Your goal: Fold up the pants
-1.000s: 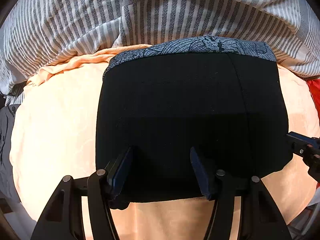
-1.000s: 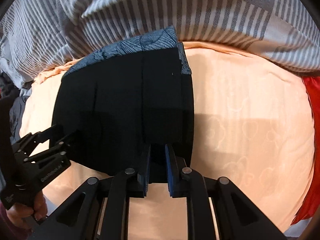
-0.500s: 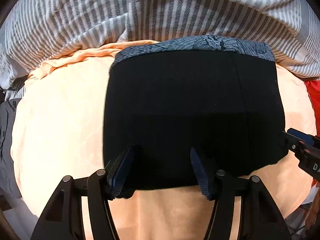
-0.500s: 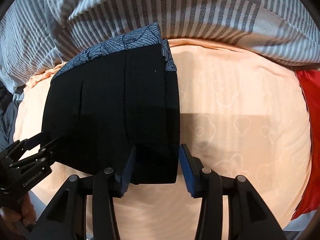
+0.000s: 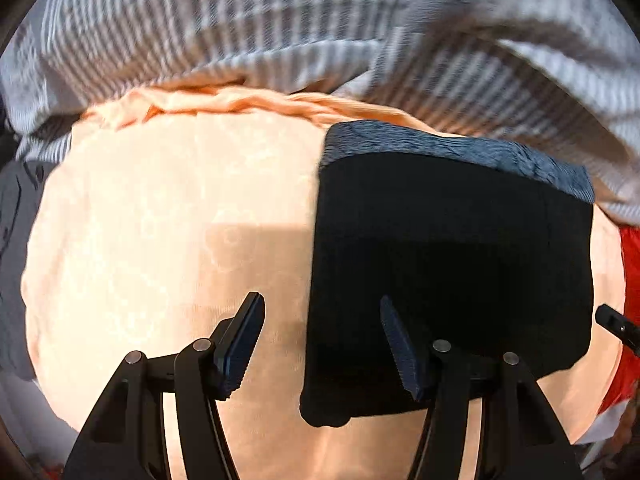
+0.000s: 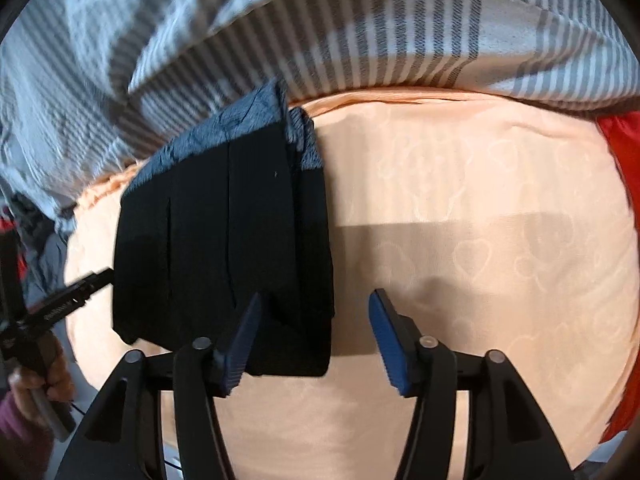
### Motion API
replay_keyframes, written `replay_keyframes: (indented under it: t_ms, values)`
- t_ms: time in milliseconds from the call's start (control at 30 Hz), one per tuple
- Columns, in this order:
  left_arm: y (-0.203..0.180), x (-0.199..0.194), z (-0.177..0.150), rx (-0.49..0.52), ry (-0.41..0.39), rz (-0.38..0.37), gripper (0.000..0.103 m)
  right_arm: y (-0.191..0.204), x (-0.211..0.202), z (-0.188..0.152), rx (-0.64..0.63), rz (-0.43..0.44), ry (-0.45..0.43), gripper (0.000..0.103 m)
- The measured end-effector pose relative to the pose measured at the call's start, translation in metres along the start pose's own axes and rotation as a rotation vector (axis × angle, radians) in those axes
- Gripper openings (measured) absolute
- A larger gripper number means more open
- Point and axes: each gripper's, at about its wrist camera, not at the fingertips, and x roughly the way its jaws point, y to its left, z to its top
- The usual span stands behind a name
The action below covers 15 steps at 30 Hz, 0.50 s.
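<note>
The black pants (image 5: 452, 272) lie folded into a compact rectangle on the peach bedsheet (image 5: 168, 240), with a blue-grey patterned waistband (image 5: 452, 148) at the far edge. They also show in the right wrist view (image 6: 228, 248). My left gripper (image 5: 320, 344) is open and empty, straddling the fold's near left corner. My right gripper (image 6: 314, 344) is open and empty, straddling the fold's near right corner. The left gripper's tip (image 6: 76, 292) shows at the pants' left side in the right wrist view. The right gripper's tip (image 5: 616, 324) shows at the far right of the left wrist view.
A grey-and-white striped duvet (image 5: 280, 32) is bunched along the far side of the bed, also in the right wrist view (image 6: 360, 40). Red cloth (image 6: 628, 184) lies at the right edge. Dark grey fabric (image 5: 16, 208) lies at the left edge.
My right gripper opened fully and let go of the pants' near edge. Both grippers drew back and apart, the left one shifting left and the right one right. The folded pants stay put.
</note>
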Motion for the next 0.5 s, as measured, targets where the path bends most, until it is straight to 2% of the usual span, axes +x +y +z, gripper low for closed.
replay_keyframes:
  t_ms: [133, 267, 300, 500]
  values:
    - [0.000, 0.004, 0.003, 0.016, -0.004, -0.011, 0.062, -0.001, -0.001, 0.002, 0.013, 0.047, -0.001, 0.070]
    - [0.008, 0.006, 0.016, 0.030, -0.024, -0.057, 0.062, 0.000, 0.001, 0.007, 0.005, 0.093, -0.006, 0.076]
    - [0.006, 0.008, 0.015, 0.028, -0.019, -0.072, 0.062, -0.002, 0.002, 0.009, 0.001, 0.109, -0.003, 0.080]
    - [0.023, 0.024, 0.032, 0.012, 0.038, -0.232, 0.062, -0.026, 0.016, 0.023, 0.039, 0.243, 0.016, 0.080]
